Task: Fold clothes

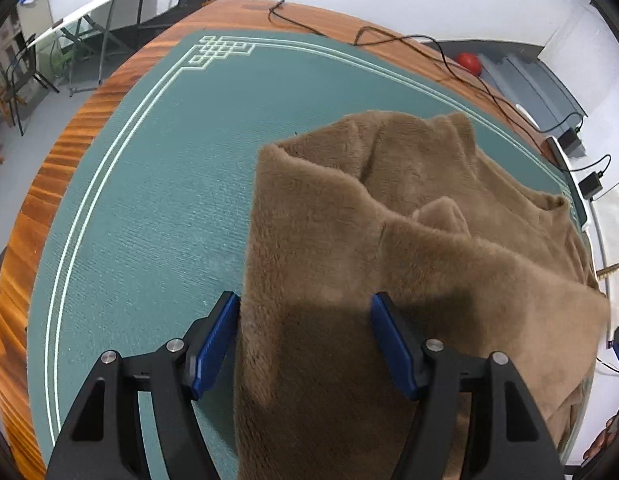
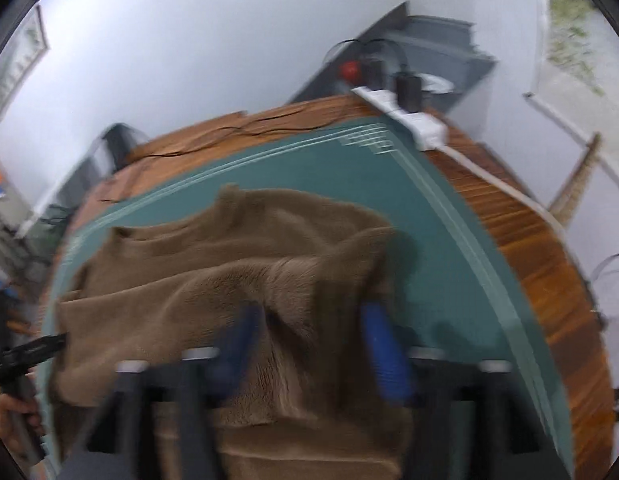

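Left wrist view shows the brown sweater (image 1: 409,240) partly folded on the green mat (image 1: 157,200), still rumpled, so smoothing and further folds remain; the left tool (image 1: 305,344) and the right tool (image 2: 309,344) both stand released over the fabric.

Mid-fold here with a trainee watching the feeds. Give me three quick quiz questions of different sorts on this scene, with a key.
1. True or false: the left gripper has its fingers clamped on the brown fleece garment.
2. Multiple choice: the garment lies on A) a bare wooden floor, B) a green mat on a wooden table, C) a chair.
3. Fill in: the right gripper is ____, with fleece lying between its fingers.

Key: 1. False, they stand apart with fleece between them. 2. B. 3. open.
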Action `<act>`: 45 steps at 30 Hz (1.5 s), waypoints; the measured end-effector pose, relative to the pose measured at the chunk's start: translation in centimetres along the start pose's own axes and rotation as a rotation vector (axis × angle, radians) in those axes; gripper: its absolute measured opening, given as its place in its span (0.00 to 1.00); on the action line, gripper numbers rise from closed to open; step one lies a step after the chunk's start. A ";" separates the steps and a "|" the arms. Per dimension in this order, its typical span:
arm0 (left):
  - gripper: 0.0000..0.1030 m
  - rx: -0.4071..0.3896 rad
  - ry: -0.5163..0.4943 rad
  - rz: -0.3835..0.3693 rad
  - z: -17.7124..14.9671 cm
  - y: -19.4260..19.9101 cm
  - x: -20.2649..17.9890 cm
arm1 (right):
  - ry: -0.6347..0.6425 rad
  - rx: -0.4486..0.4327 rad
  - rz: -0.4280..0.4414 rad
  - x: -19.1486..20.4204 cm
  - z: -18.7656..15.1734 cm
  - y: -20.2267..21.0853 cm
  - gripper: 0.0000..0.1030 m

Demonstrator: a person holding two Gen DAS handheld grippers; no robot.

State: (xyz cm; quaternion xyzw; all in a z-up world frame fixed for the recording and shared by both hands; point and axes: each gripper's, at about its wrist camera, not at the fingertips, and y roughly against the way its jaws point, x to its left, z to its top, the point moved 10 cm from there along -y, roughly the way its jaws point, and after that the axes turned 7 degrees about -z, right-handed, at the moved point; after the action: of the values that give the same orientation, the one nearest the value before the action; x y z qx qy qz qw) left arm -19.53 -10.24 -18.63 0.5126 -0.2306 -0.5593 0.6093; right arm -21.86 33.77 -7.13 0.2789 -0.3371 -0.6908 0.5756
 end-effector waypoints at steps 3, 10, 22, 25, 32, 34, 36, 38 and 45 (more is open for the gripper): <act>0.70 -0.009 0.022 -0.012 -0.2 0.6 0.1 | 0.017 -0.025 0.013 0.3 0.2 0.7 0.76; 0.70 -0.056 -0.050 -0.043 -0.9 2.5 -1.6 | 0.265 -0.024 0.208 8.2 -2.5 1.4 0.76; 0.78 -0.030 -0.077 0.054 -1.5 0.8 1.1 | 0.332 0.136 0.180 8.8 -6.4 -4.4 0.77; 0.78 -0.022 -0.055 0.050 -1.6 0.9 1.2 | 0.362 0.131 0.157 9.1 -6.4 -4.7 0.79; 0.78 -0.037 -0.084 0.007 -3.1 4.3 -0.1 | 0.312 0.101 0.198 8.5 -5.9 -2.0 0.79; 0.78 -0.032 -0.103 -0.020 -4.1 5.3 -0.9 | 0.312 0.097 0.215 8.4 -6.2 -0.8 0.79; 0.78 -0.010 -0.131 -0.042 -5.4 5.7 -2.0 | 0.323 0.103 0.228 8.2 -7.0 0.3 0.79; 0.78 0.016 -0.159 -0.051 -6.6 5.8 -2.8 | 0.335 0.117 0.236 8.1 -8.0 1.0 0.79; 0.78 0.094 -0.230 -0.035 -12.7 5.9 -3.9 | 0.375 0.207 0.224 7.6 -13.0 2.0 0.79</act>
State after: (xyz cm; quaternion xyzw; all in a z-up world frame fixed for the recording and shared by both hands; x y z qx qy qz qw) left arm -7.11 -2.87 -16.94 0.4770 -0.3158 -0.6137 0.5442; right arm -11.95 24.21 -13.52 0.4207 -0.3223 -0.5208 0.6693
